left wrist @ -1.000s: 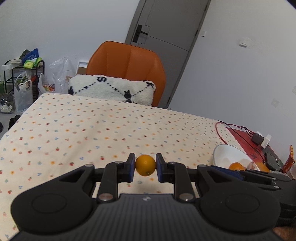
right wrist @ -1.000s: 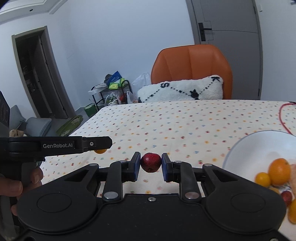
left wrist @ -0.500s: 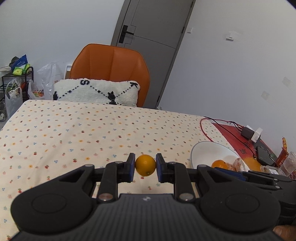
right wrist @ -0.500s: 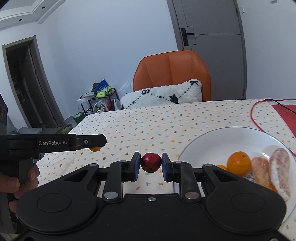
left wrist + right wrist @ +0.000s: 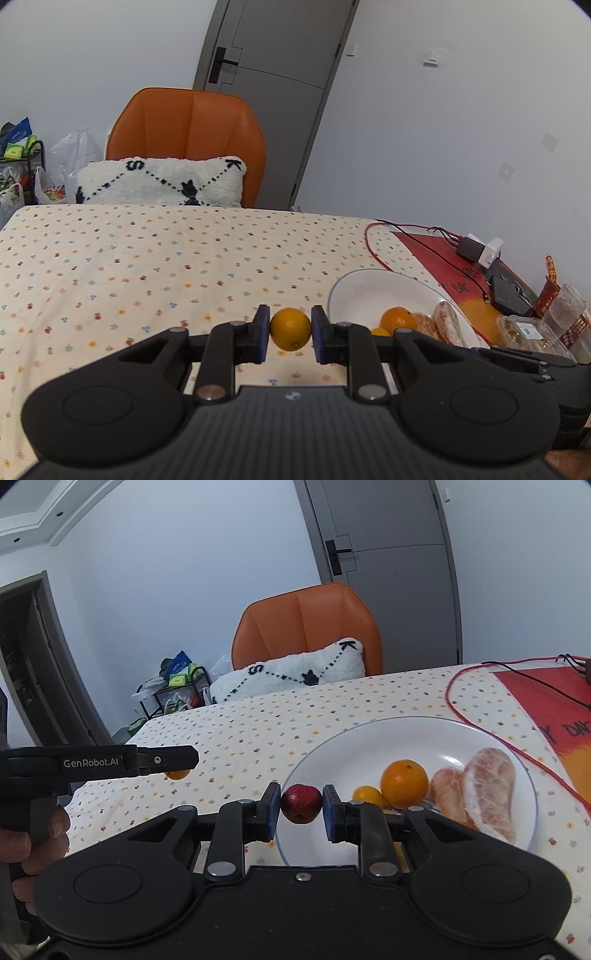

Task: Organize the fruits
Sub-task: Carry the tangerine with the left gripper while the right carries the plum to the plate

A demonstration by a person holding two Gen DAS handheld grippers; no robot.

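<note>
My left gripper (image 5: 290,329) is shut on a small orange (image 5: 290,328) and holds it above the dotted tablecloth, just left of the white plate (image 5: 365,291). My right gripper (image 5: 301,804) is shut on a small red fruit (image 5: 301,803) and holds it over the left rim of the white plate (image 5: 332,746). The plate holds an orange (image 5: 404,783), a smaller orange (image 5: 367,797) and two peeled pomelo segments (image 5: 487,786). The left gripper also shows in the right wrist view (image 5: 177,762), to the left, with its orange partly hidden.
An orange chair (image 5: 188,136) with a white cushion (image 5: 162,181) stands at the table's far side. A red mat (image 5: 443,262), red and black cables (image 5: 480,716), chargers (image 5: 480,249) and plastic containers (image 5: 532,328) lie at the right.
Both grippers have moved right toward the plate with their fruits still held. The right gripper's red fruit now hangs over the plate's left rim.
</note>
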